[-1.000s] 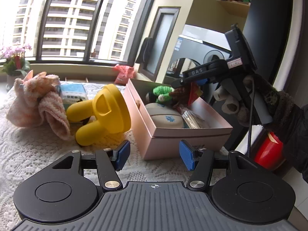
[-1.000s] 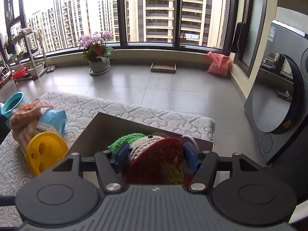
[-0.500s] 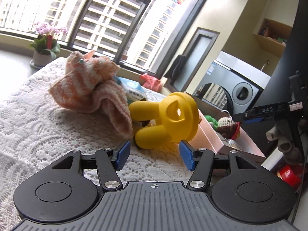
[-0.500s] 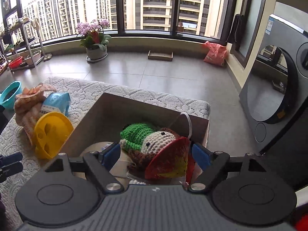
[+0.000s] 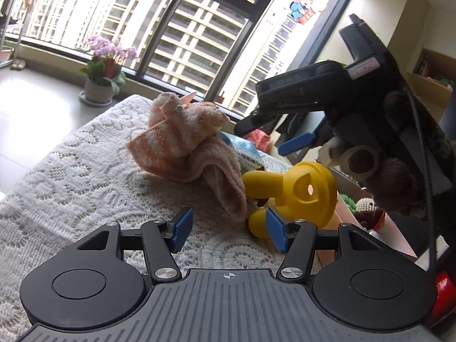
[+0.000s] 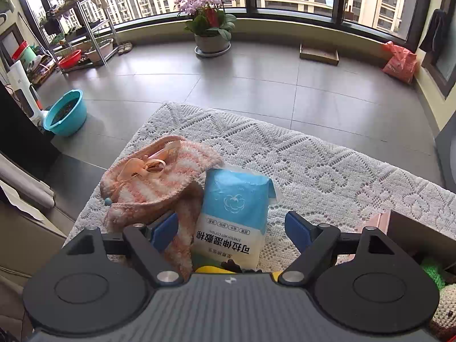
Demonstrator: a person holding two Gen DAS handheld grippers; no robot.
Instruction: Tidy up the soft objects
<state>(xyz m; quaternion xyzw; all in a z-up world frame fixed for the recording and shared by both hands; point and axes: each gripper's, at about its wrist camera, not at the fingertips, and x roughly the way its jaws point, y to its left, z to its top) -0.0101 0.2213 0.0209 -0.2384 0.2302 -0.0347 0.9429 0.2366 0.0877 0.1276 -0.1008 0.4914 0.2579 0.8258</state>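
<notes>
A pink-and-white fluffy cloth lies bunched on the lace-covered table; it also shows in the right wrist view. A blue-and-white cotton pack lies beside it. A yellow plastic toy sits right of the cloth. My left gripper is open and empty, low in front of cloth and toy. My right gripper is open and empty above the cotton pack; it also shows in the left wrist view. A crocheted doll lies in the pink box.
The pink box stands at the table's right end, its wall just right of my right gripper. A flower pot, a teal basin and a shelf rack stand on the tiled floor beyond the table.
My right gripper let go of the crocheted doll in the box, opened, and moved left over the cotton pack. My left gripper swung left from the box toward the cloth and toy.
</notes>
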